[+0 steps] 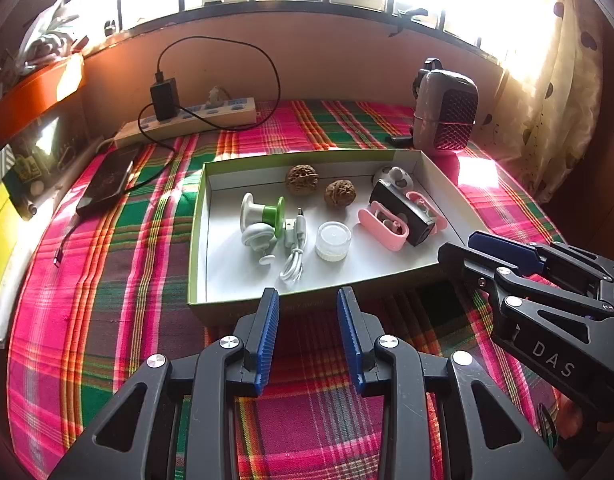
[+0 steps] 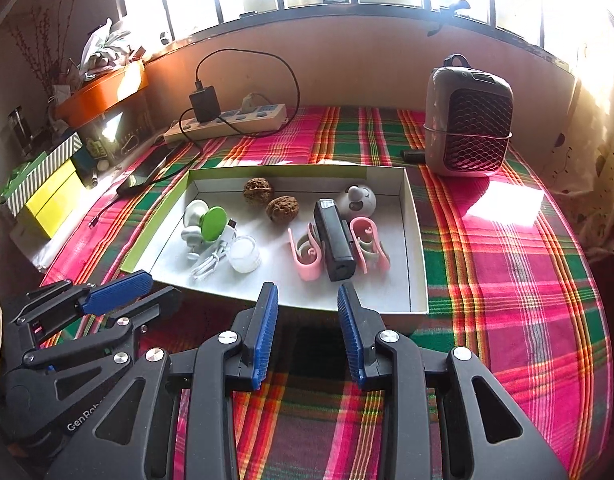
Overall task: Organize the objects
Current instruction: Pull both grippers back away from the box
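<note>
Both fingers (image 1: 269, 336) parted, tray (image 1: 435, 178) just ahead (untouched)

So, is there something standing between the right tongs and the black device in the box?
Only the box's near wall. The right tongs are open and empty in front of it, and the black device lies just beyond, flanked by two pink clips. Coming from above, nothing visible blocks it.

Back of table, plaid cloth (image 2: 507, 272)
Heater (image 2: 469, 120) right; power strip (image 2: 231, 120) with black charger (image 2: 205, 103) left; phone (image 1: 107, 182) beside it.
</note>
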`<move>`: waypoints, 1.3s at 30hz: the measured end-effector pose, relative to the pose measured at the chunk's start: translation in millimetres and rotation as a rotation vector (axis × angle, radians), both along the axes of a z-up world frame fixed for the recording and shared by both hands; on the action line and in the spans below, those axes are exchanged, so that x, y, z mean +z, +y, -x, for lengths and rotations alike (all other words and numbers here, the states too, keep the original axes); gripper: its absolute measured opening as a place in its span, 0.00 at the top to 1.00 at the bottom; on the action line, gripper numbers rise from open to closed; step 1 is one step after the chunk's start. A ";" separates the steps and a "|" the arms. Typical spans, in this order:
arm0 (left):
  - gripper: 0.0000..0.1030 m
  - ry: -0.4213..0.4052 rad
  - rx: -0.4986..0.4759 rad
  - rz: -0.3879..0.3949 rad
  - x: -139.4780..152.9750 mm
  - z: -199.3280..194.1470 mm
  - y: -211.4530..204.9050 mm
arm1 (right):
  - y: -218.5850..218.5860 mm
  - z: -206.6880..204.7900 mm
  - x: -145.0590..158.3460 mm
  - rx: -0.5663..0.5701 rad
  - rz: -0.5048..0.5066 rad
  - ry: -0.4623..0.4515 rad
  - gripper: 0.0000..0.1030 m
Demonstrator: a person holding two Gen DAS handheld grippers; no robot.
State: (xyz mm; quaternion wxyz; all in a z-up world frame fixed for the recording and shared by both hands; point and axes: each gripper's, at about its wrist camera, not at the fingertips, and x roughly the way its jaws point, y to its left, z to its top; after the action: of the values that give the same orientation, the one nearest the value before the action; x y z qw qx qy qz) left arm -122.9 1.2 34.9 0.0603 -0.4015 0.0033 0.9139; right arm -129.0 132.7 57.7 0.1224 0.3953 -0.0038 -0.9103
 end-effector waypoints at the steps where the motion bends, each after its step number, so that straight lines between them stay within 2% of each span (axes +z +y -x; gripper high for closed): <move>1: 0.72 0.005 0.002 0.012 -0.4 -3.3 0.0 | 0.3 -2.6 -0.7 -0.001 0.004 0.001 0.68; 2: 0.72 0.004 0.003 0.014 -1.1 -6.8 -0.5 | 0.6 -4.7 -1.9 -0.003 0.005 -0.003 0.67; 4: 0.72 -0.010 0.009 0.004 -3.6 -11.9 -3.4 | 0.5 -8.8 -5.7 -0.005 0.002 -0.011 0.56; 16: 0.72 -0.075 0.057 0.039 -26.4 -36.2 -13.9 | 0.6 -28.3 -38.3 -0.024 -0.068 -0.099 0.55; 21: 0.72 -0.093 0.073 0.037 -31.4 -41.3 -15.1 | 5.0 -35.5 -39.2 -0.038 -0.085 -0.088 0.55; 27: 0.72 -0.077 0.085 0.059 -32.7 -49.1 -10.8 | 7.0 -43.8 -41.0 -0.059 -0.127 -0.078 0.54; 32: 0.71 -0.061 0.115 0.055 -33.5 -52.4 -9.3 | 11.6 -49.3 -42.8 -0.091 -0.130 -0.079 0.44; 39: 0.71 -0.053 0.122 0.065 -34.3 -53.8 -5.6 | 11.7 -52.0 -42.9 -0.100 -0.135 -0.078 0.43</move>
State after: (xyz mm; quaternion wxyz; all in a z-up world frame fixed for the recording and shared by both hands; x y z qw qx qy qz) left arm -69.1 -4.3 0.6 -0.0085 -0.4269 0.0067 0.9043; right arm -77.0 144.4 14.8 0.0497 0.4373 0.0330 -0.8973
